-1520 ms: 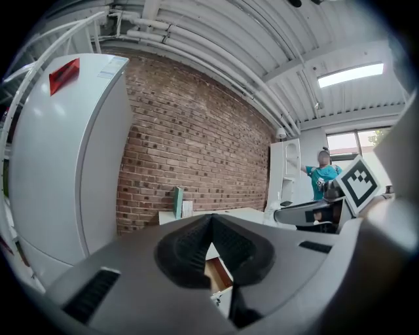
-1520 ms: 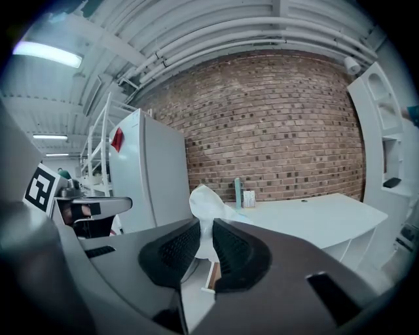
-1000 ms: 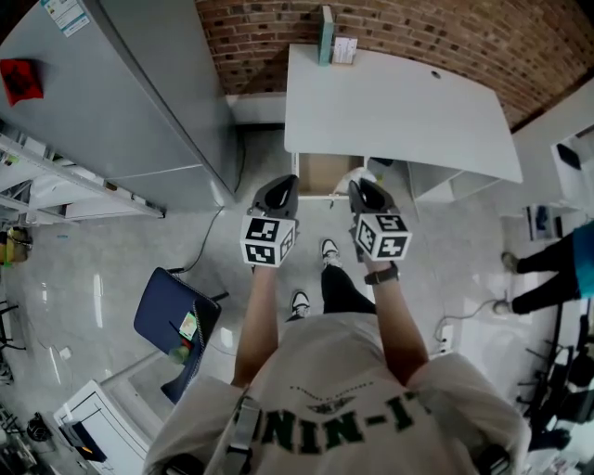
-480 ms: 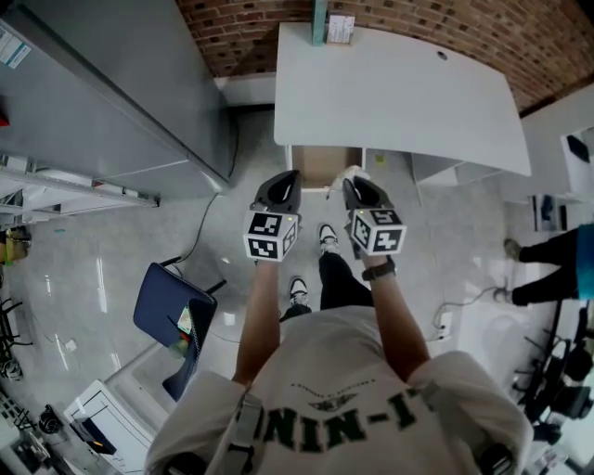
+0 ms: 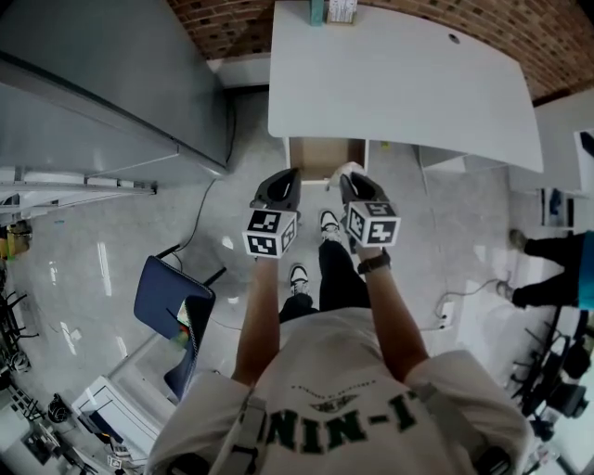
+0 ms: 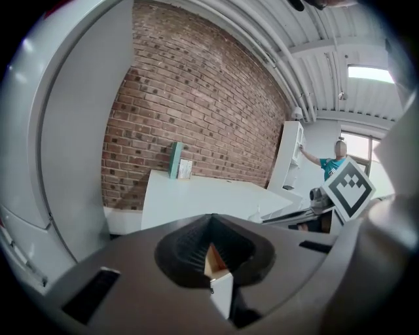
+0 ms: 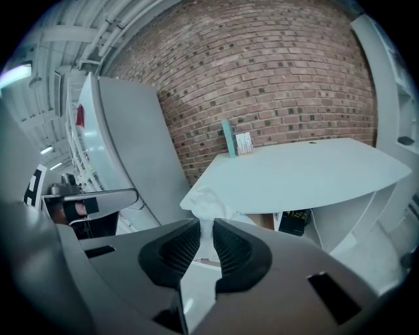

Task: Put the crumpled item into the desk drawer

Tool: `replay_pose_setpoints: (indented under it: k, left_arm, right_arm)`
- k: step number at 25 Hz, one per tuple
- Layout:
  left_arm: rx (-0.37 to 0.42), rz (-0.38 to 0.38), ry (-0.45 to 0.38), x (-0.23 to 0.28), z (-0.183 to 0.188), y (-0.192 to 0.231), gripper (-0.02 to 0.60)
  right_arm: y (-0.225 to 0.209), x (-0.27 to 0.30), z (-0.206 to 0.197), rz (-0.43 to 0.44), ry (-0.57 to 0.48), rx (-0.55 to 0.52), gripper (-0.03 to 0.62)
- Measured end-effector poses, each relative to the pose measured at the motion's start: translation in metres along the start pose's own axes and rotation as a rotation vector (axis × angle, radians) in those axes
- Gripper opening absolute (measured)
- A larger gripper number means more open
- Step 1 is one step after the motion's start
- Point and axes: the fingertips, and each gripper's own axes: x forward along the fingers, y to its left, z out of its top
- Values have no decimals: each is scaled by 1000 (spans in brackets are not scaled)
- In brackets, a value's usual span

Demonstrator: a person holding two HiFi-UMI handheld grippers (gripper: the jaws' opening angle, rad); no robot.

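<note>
A white crumpled item point(image 5: 344, 173) sticks up from between the pads of my right gripper point(image 5: 352, 184), which is shut on it. In the right gripper view the crumpled item point(image 7: 208, 204) juts past the gripper point(image 7: 207, 227) in front of the white desk point(image 7: 308, 171). The desk drawer point(image 5: 324, 158) stands open under the desk's point(image 5: 399, 83) front edge, its wooden inside showing just ahead of both grippers. My left gripper point(image 5: 280, 182) hangs beside the right one, shut with nothing in it point(image 6: 211, 226).
A tall grey cabinet point(image 5: 111, 83) stands left of the desk. A teal box and a card point(image 5: 330, 9) sit at the desk's back edge by the brick wall. A blue chair point(image 5: 168, 311) is at lower left, and another person point(image 5: 549, 271) at right.
Both grippers have come a little nearer the desk and the open drawer shows more fully. The right gripper still grips the crumpled item.
</note>
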Motion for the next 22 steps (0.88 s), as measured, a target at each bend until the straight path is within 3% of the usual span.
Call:
replay_pose_setpoints:
  k: [4, 12, 16, 22]
  left_arm:
    - [-4, 3, 23, 19, -14, 12, -2]
    - [-29, -1, 25, 49, -26, 31, -2]
    - [0, -10, 24, 60, -31, 36, -2]
    - [67, -33, -46, 68, -31, 32, -2]
  right_arm:
    - [-18, 24, -15, -27, 49, -8, 49]
    - [-38, 75, -37, 1, 121, -15, 49]
    - [-50, 96, -48, 8, 164, -27, 49]
    - [-70, 128, -74, 19, 234, -68, 49]
